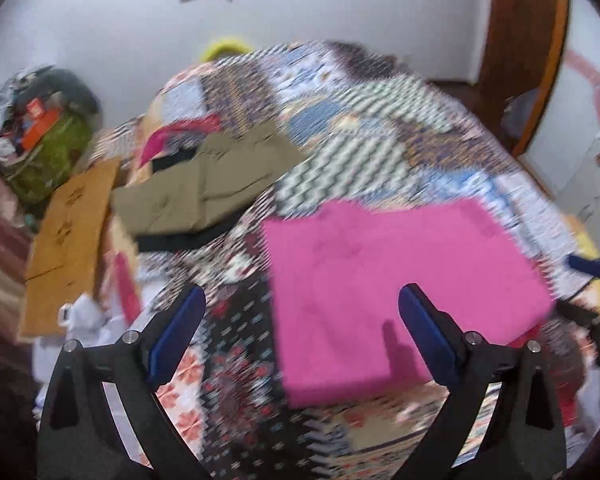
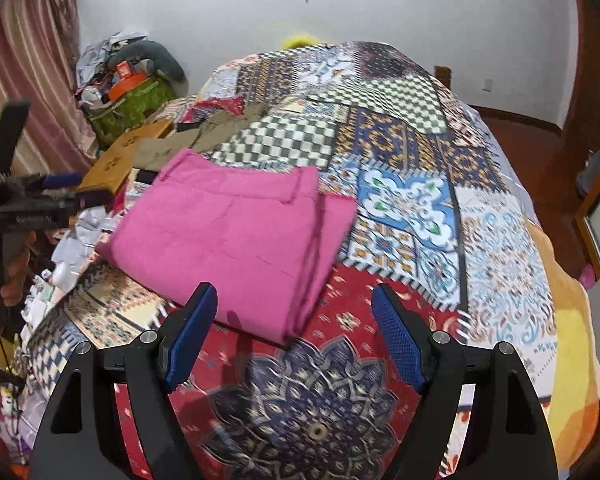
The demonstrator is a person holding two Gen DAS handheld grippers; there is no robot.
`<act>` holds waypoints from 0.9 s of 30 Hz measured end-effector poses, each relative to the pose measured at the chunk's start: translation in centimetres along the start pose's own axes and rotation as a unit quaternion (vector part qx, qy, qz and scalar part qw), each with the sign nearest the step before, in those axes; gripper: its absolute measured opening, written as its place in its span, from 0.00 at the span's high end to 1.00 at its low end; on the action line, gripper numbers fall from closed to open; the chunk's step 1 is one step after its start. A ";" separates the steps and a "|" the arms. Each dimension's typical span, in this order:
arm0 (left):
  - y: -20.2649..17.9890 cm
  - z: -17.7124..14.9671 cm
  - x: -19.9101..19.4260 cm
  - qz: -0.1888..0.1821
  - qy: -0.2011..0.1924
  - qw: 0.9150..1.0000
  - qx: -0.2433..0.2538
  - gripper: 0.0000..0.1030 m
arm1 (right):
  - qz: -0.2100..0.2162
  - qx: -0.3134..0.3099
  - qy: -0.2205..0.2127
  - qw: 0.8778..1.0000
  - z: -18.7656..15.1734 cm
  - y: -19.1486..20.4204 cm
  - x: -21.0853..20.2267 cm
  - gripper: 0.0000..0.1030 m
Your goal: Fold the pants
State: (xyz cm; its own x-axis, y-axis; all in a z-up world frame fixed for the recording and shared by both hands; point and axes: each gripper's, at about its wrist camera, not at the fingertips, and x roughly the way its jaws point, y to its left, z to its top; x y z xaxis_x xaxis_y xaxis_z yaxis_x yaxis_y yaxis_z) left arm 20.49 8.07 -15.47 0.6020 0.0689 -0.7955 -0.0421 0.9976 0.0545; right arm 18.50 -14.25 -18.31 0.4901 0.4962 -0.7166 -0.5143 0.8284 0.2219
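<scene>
Pink cotton pants (image 2: 236, 236), already folded into a compact rectangle, lying flat on the patchwork quilt of the bed (image 2: 420, 184), waistband toward the far side and a folded edge nearest the cameras. Probably near the end of the task, judging by the layers stacked neatly with no leg trailing out. To finish well: check that the right-hand edge, where a lower layer peeks out, is squared with the top layer; press along the fold rather than tug, so the stack does not slide on the quilt; lift clear straight up to avoid catching a hem.

Left gripper (image 1: 302, 334) above the near left part of the pants, tilted steeply down, blue-padded fingers (image 1: 176, 336) spread wide with nothing between them; picture smeared, so fine detail lost. Right gripper (image 2: 294, 336) poised over the near corner of the pants, also angled down, fingers (image 2: 398, 344) wide apart and empty, not touching the cloth.

Further out: folded olive-green garment (image 2: 204, 136) beyond the pants, brown cardboard sheet (image 1: 72, 240) at the bed's left edge, striped curtain (image 2: 32, 56) by the wall.
</scene>
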 end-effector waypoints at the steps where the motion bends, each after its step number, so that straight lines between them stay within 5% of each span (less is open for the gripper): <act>1: -0.2 0.5 0.0 -0.019 -0.004 1.000 -0.001 0.11 | 0.011 -0.004 -0.001 1.000 0.5 0.3 0.2 0.25; 4: -1.1 1.5 1.2 -0.056 0.010 0.998 -0.007 0.34 | 0.039 -0.013 0.001 0.999 1.6 1.2 0.8 0.28; 9: -2.7 1.4 4.5 -0.079 0.049 0.996 0.002 0.73 | 0.072 -0.039 0.015 0.997 3.4 2.7 3.0 0.57; 17: -3.2 -1.1 7.4 -0.087 0.071 0.993 0.027 0.73 | 0.071 -0.062 0.080 0.992 3.1 3.1 8.3 0.61; 24: -3.0 -3.2 5.3 -0.075 0.056 0.994 0.062 0.73 | 0.055 -0.082 0.065 0.993 1.2 2.7 6.4 0.61; 27: -2.4 -3.8 4.6 -0.055 0.051 0.996 0.056 0.65 | 0.047 -0.087 0.059 0.993 0.8 2.4 5.4 0.61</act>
State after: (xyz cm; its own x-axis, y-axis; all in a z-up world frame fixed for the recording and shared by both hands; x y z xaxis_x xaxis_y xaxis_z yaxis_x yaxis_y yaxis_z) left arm 20.31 6.00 -21.57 0.5141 -0.0348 -0.8570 0.1124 0.9933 0.0271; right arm 20.47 -9.36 -21.17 0.3541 0.5261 -0.7732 -0.6721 0.7181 0.1809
